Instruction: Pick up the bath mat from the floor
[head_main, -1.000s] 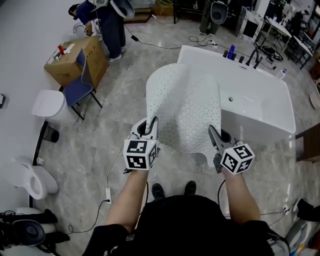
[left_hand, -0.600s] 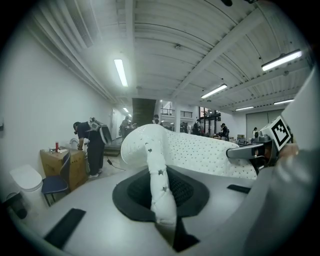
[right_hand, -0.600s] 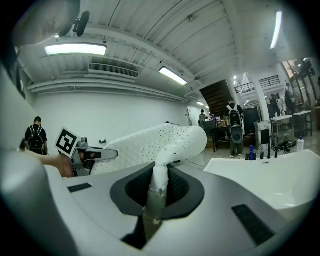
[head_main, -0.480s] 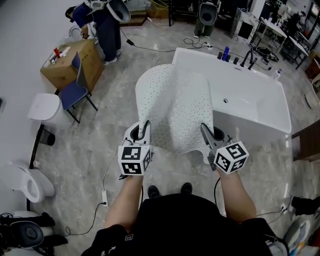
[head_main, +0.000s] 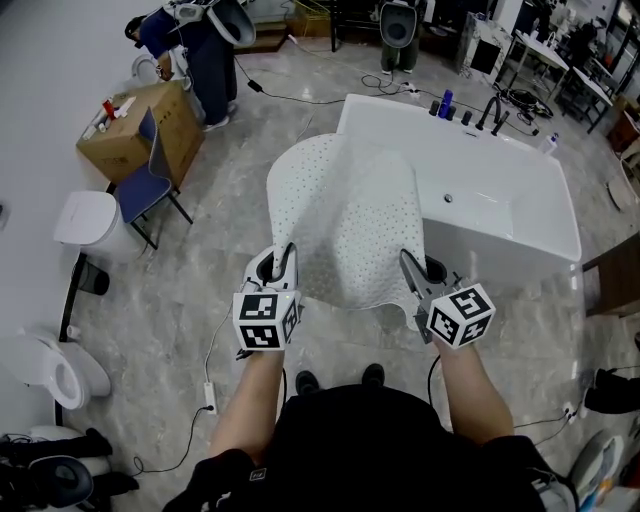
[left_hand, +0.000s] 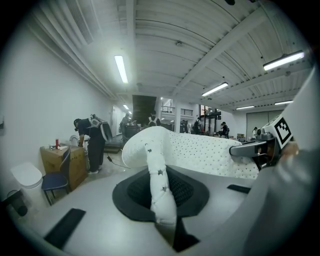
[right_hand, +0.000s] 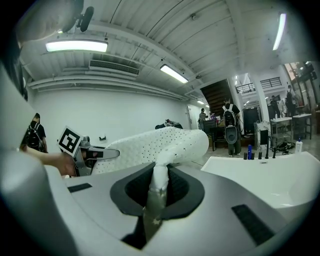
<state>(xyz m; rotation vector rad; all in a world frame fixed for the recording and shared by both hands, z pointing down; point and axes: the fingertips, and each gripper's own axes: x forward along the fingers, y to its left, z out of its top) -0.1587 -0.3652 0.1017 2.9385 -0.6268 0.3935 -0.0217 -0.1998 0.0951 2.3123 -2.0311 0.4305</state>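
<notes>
I clamp my left gripper (head_main: 283, 262) and right gripper (head_main: 413, 272) on the bath mat's (head_main: 345, 222) near edge, keeping it spread clear of the floor (head_main: 180, 310).

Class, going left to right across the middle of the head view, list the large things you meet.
Blue chair → bath mat → bathtub.

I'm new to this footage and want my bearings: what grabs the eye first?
The white, hole-dotted rubber bath mat stands out first. It is held up mid-frame in the head view, its near edge pinched in the left tool and the right tool. Just right of it stands a large white bathtub on the grey marble-look floor.
</notes>
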